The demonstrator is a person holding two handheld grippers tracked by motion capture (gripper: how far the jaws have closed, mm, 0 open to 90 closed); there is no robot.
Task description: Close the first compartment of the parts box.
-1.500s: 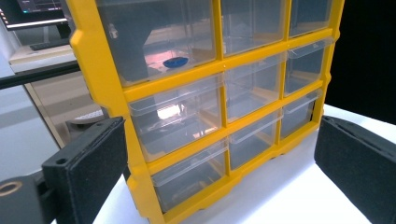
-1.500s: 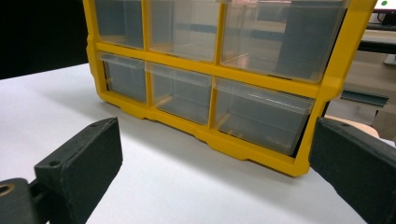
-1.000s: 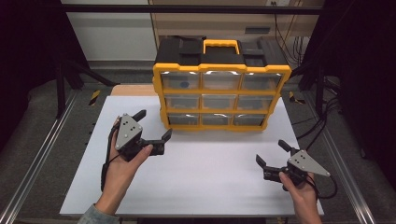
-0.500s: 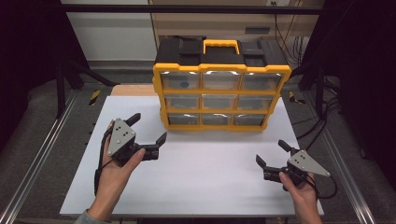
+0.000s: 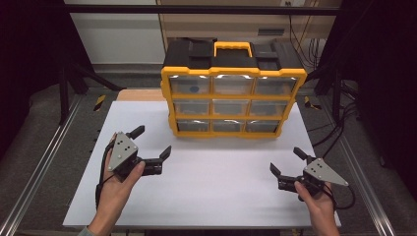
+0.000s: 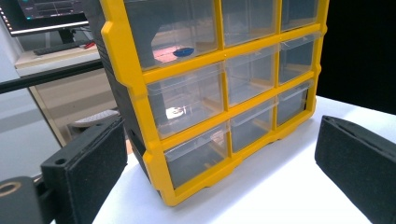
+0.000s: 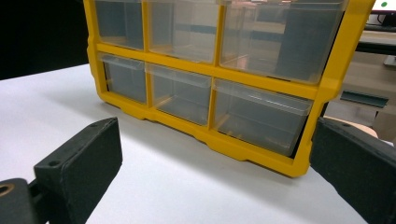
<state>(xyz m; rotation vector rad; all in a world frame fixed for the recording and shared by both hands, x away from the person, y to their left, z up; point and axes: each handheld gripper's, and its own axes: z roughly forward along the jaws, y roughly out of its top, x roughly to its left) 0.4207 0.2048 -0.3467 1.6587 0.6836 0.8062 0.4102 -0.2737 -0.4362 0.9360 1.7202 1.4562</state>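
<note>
Boxy yellow plastic organizer (image 5: pixel 233 101), clear drawers (image 5: pixel 231 106)

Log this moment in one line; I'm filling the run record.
left gripper: open, holds nothing | right gripper: open, holds nothing | drawer cabinet: upright, drawers shut, untouched

The high view looks down and forward over the table (image 5: pixel 206 196). Both gripper views sit low and near, facing the organizer (image 5: pixel 232 101) (image 6: pixel 219 98) (image 7: pixel 215 84), which all three share.

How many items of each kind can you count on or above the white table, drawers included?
Drawer cabinets: 1
Clear drawers: 9
Grippers: 2, left gripper and right gripper
Total: 12
</note>
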